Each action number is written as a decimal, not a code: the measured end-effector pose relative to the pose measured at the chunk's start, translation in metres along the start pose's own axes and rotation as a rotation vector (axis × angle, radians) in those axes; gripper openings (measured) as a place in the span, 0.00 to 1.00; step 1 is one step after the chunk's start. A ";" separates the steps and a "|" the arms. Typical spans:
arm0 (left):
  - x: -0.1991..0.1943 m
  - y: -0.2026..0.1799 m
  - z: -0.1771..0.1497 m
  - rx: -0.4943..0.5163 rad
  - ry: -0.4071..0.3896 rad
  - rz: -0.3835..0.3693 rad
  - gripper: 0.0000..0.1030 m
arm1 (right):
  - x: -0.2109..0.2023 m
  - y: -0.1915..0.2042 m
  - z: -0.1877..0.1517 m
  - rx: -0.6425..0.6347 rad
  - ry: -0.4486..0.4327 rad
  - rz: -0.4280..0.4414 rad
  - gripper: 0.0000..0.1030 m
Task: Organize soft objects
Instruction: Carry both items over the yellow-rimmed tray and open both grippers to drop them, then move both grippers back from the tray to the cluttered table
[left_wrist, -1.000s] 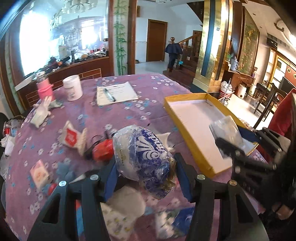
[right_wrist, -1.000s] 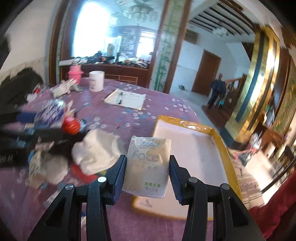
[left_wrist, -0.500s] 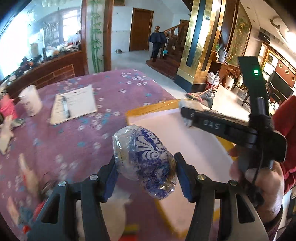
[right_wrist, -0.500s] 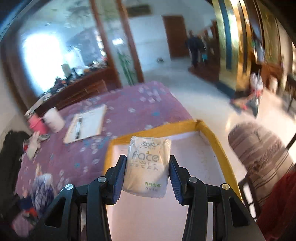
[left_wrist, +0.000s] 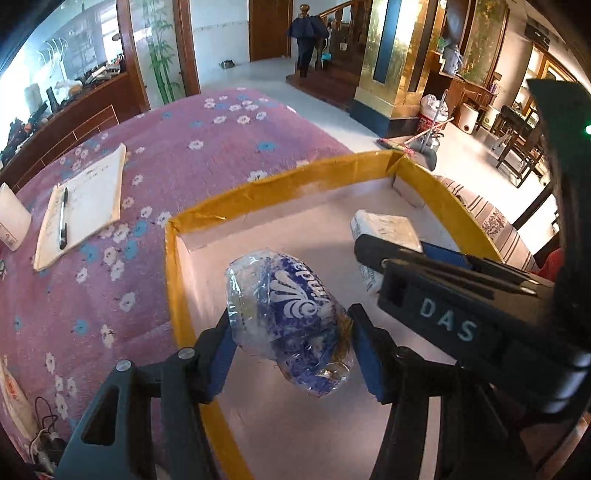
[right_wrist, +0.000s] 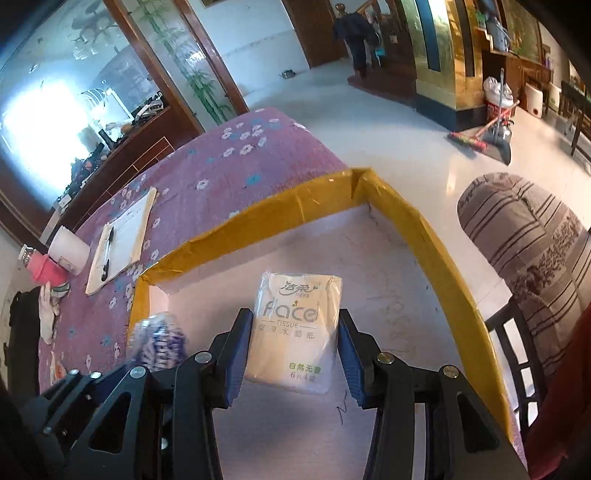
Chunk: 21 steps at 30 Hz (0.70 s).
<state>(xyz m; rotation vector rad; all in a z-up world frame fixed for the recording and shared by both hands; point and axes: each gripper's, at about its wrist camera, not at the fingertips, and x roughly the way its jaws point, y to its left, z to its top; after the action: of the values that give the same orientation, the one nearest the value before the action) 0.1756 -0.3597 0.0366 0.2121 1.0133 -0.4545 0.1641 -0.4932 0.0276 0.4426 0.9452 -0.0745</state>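
Left wrist view: the left claw (left_wrist: 291, 354) grips a crinkled blue-and-white pack (left_wrist: 288, 325) over the white floor of a yellow-rimmed tray (left_wrist: 280, 181) on the purple floral bench (left_wrist: 147, 155); its jaws have just eased slightly wider. A notepad (left_wrist: 85, 203) with a pen (left_wrist: 62, 218) lies beyond.

Right wrist view: the right claw (right_wrist: 295, 354) clamps a cream tissue pack (right_wrist: 295, 328) above the same tray (right_wrist: 424, 236). The blue-and-white pack (right_wrist: 159, 339) hangs at lower left.
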 end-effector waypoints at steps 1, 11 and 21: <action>0.002 0.001 0.000 -0.002 -0.002 0.007 0.58 | 0.000 -0.001 0.000 -0.001 0.000 -0.008 0.49; -0.010 0.014 -0.006 -0.063 -0.020 0.014 0.73 | -0.018 0.002 -0.002 -0.015 -0.049 0.003 0.65; -0.087 0.029 -0.042 -0.117 -0.147 0.044 0.73 | -0.063 0.044 -0.017 -0.162 -0.209 -0.027 0.65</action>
<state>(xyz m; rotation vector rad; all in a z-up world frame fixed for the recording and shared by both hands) 0.1183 -0.2946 0.0876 0.0943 0.8870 -0.3645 0.1242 -0.4549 0.0840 0.2665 0.7453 -0.0671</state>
